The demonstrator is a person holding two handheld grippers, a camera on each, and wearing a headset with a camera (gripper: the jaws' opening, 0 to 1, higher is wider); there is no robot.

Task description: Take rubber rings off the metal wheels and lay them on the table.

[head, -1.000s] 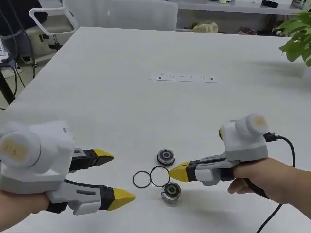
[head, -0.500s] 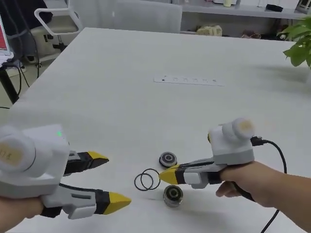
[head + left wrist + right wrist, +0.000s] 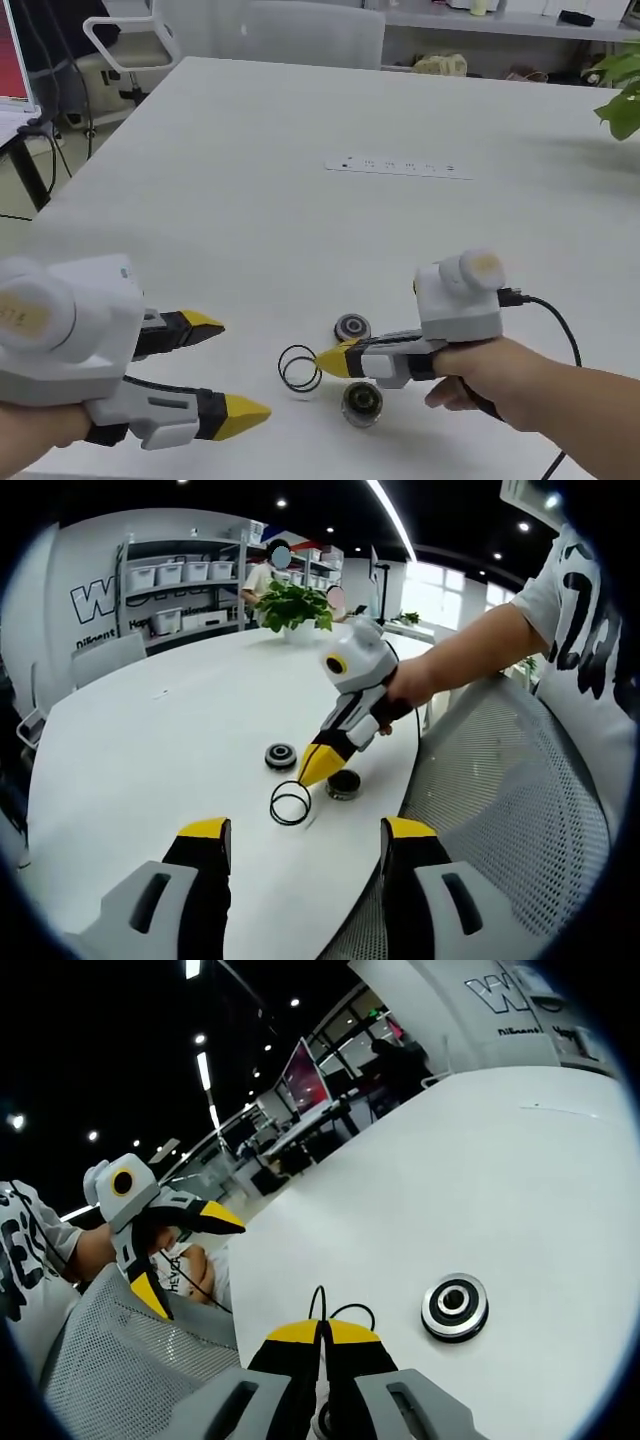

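Observation:
Two thin black rubber rings point(image 3: 300, 368) lie overlapping on the white table point(image 3: 300, 200), seen too in the left gripper view point(image 3: 290, 803). My right gripper point(image 3: 328, 360) is shut, its yellow tips pinching the near edge of one ring point(image 3: 321, 1300). One metal wheel point(image 3: 352, 327) lies just behind the gripper and another wheel point(image 3: 361, 400) just in front of it. In the right gripper view a wheel point(image 3: 455, 1307) sits right of the shut jaws point(image 3: 320, 1332). My left gripper point(image 3: 225, 367) hangs open to the left of the rings, holding nothing point(image 3: 305, 830).
A white power strip point(image 3: 398, 167) lies at mid-table. A chair point(image 3: 270, 30) stands at the far edge, and a green plant point(image 3: 622, 95) is at the far right. A cable point(image 3: 555, 325) trails from the right gripper.
The right gripper moved left with one ring, which now overlaps the other ring instead of lying beside it. The left gripper stayed open and roughly in place. The camera shifted slightly.

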